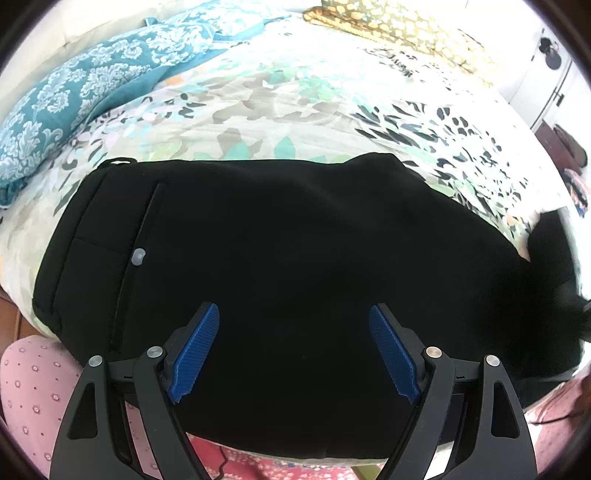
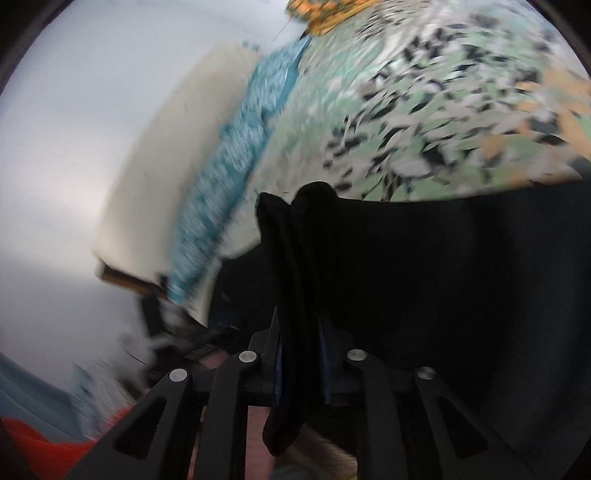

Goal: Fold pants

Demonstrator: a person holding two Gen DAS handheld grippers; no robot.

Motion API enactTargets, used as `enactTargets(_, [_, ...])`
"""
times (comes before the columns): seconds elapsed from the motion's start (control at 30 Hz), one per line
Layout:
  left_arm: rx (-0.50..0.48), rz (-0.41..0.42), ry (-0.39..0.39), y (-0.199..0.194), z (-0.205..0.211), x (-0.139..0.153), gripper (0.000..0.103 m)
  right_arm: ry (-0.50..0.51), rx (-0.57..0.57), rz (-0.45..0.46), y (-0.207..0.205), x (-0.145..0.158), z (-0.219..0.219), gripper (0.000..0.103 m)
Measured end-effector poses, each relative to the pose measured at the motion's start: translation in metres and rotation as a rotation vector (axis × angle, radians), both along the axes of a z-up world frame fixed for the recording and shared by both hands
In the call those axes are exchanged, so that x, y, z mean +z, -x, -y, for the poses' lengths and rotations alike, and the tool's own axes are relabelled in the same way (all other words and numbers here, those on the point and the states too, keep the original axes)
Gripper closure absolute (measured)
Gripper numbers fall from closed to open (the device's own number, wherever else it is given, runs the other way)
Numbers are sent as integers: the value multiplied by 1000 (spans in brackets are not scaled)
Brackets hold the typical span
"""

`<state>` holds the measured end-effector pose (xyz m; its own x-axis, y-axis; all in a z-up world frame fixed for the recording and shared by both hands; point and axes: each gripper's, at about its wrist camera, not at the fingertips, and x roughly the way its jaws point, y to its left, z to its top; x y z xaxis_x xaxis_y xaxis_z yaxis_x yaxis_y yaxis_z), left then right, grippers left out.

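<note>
Black pants (image 1: 295,266) lie across a floral bedspread (image 1: 258,103), waistband and a back pocket with a grey button (image 1: 138,256) to the left. My left gripper (image 1: 293,314) is open, its blue pads (image 1: 195,350) spread above the near part of the pants, holding nothing. My right gripper (image 2: 299,332) is shut on a bunched fold of the black pants (image 2: 295,266), lifted off the bed; the cloth drapes away to the right (image 2: 461,295). The right wrist view is motion-blurred.
A teal patterned pillow (image 1: 74,96) lies at the bed's far left and a yellow patterned pillow (image 1: 399,26) at the far end. Pink dotted cloth (image 1: 33,391) and a red patterned rug (image 1: 258,465) lie below the bed's near edge.
</note>
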<state>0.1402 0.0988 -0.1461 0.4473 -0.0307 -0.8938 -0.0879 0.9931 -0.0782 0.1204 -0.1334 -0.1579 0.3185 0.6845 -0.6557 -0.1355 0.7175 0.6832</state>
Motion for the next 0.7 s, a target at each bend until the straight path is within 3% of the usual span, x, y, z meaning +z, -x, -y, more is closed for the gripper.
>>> enactTargets(0.03, [-1,1,2,1,0,0,18,61,26,4,1,-1,-13,61])
enactTargets(0.13, [-13,15,43,4,-1,5,18,144,83,96,16,20,-19,53])
enactTargets(0.2, [-50,42,126,9,3,14,18,203,71,167,27,41,-2,42])
enactTargets(0.3, [-212,96,268,21,29,31,18,331,-1,280,59,71,43,29])
enactTargets(0.37, [-346,111,294,28,62,39,19,400,-70,317,82,80,73,28])
enactTargets(0.47, [-472,82,245,25,105,36,33,432,-177,325,109,83,113,28])
enactTargets(0.53, [-502,35,189,18,126,24,46,428,-249,326,125,84,130,28])
enactTargets(0.7, [-497,-13,148,8,142,8,53,379,-343,326,130,84,152,28])
